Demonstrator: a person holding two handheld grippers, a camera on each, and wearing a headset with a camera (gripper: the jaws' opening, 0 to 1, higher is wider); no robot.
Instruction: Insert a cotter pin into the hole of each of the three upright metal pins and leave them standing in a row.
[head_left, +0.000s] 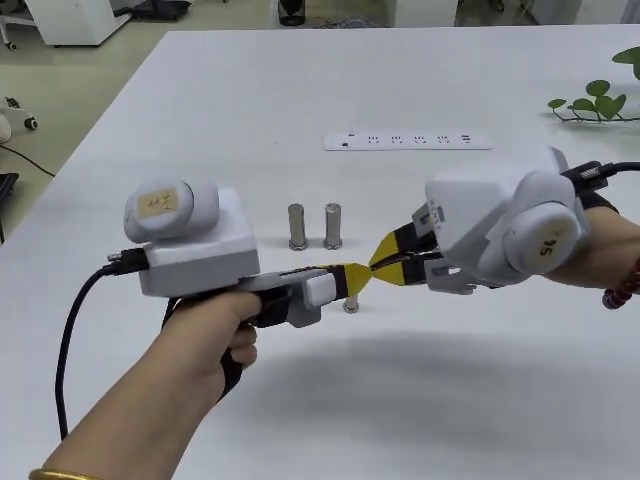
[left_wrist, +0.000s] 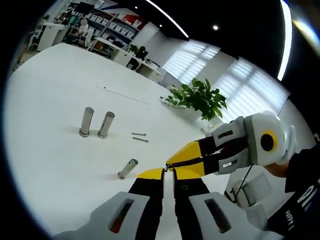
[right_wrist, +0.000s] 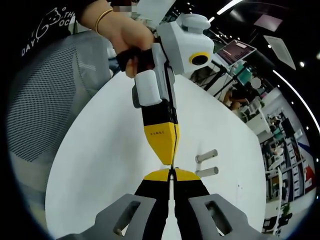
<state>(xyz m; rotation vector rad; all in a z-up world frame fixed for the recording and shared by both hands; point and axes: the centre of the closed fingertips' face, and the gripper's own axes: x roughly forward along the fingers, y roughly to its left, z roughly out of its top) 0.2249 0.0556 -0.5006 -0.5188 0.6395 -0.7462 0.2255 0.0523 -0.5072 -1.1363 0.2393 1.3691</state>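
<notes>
Two upright metal pins (head_left: 297, 227) (head_left: 333, 226) stand side by side on the white table (head_left: 250, 90). A third metal pin (head_left: 351, 305) sits nearer me, partly hidden under the jaws; in the left gripper view this third pin (left_wrist: 128, 169) looks tilted. My left gripper (head_left: 358, 279) and right gripper (head_left: 380, 263) meet tip to tip above it, both shut. A thin cotter pin (right_wrist: 172, 165) bridges their tips. Two more cotter pins (left_wrist: 139, 134) (left_wrist: 140, 140) lie on the table beyond the standing pair (left_wrist: 86, 121) (left_wrist: 106, 124).
A white power strip (head_left: 408, 141) lies across the table behind the pins. A green plant (head_left: 592, 104) stands at the far right edge. The left gripper's black cable (head_left: 66, 350) hangs at the near left.
</notes>
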